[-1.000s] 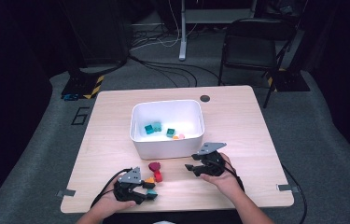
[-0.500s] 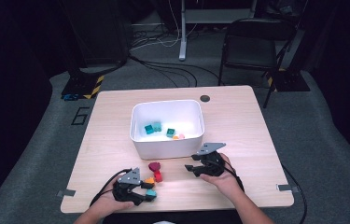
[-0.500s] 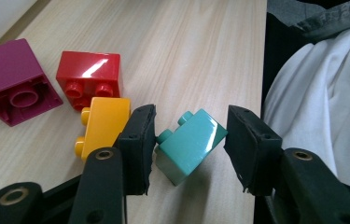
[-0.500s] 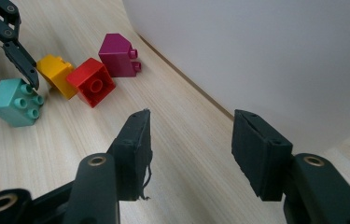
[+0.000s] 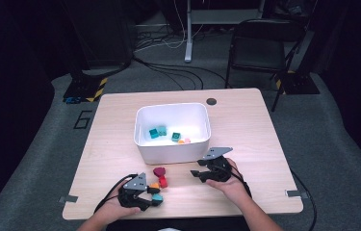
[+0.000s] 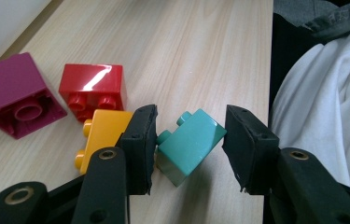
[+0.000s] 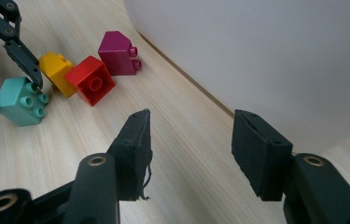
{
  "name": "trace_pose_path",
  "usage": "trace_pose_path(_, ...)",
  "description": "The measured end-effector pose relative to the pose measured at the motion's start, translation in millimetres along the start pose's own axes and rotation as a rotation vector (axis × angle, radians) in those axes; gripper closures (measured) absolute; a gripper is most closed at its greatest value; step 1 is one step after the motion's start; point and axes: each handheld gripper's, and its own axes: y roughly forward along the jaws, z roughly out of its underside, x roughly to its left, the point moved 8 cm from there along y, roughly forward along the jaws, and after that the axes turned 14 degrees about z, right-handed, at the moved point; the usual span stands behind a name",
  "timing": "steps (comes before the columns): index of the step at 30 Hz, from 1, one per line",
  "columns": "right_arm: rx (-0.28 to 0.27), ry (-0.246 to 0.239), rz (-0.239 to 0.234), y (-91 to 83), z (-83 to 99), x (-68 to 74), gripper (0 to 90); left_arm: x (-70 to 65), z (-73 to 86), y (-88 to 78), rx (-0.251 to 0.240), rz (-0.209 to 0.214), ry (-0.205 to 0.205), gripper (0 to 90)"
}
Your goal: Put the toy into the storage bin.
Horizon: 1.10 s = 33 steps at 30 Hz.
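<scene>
Little has shifted on the pale wooden table [image 5: 245, 125] since a second ago, though the left gripper [image 6: 190, 140] has just been narrowing its jaws around a tilted teal plastic brick [image 6: 189, 144], one pad touching it, the other just clear. Beside it lie yellow [image 6: 102, 135], red [image 6: 93, 88] and purple [image 6: 16, 95] bricks. The right gripper [image 7: 191, 149] hovers open and empty beside the white plastic bin [image 5: 173, 144].

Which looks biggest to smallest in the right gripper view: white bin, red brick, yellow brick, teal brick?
1. white bin, by far.
2. teal brick and red brick look about alike; teal sits nearer the camera, so no ranking.
3. yellow brick, partly hidden behind the red one, so unsure.
</scene>
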Motion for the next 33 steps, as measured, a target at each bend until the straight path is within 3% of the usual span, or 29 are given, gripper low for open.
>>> trace_pose_path(12, -0.002, 0.005, 0.001, 0.6, 2.2, -2.5, 46.9, 0.9, -5.7, -0.2, -0.013, -0.006, 0.002, 54.6)
trace_pose_path(20, -0.001, 0.006, -0.001, 0.5, 3.1, -4.0, 46.9, 0.4, -12.8, -2.1, -0.042, -0.005, -0.022, 54.7)
trace_pose_path(33, 0.001, 0.017, -0.004, 0.5, 5.0, -6.3, 46.9, 9.2, -30.4, -29.0, -0.117, -0.042, -0.083, 54.7)
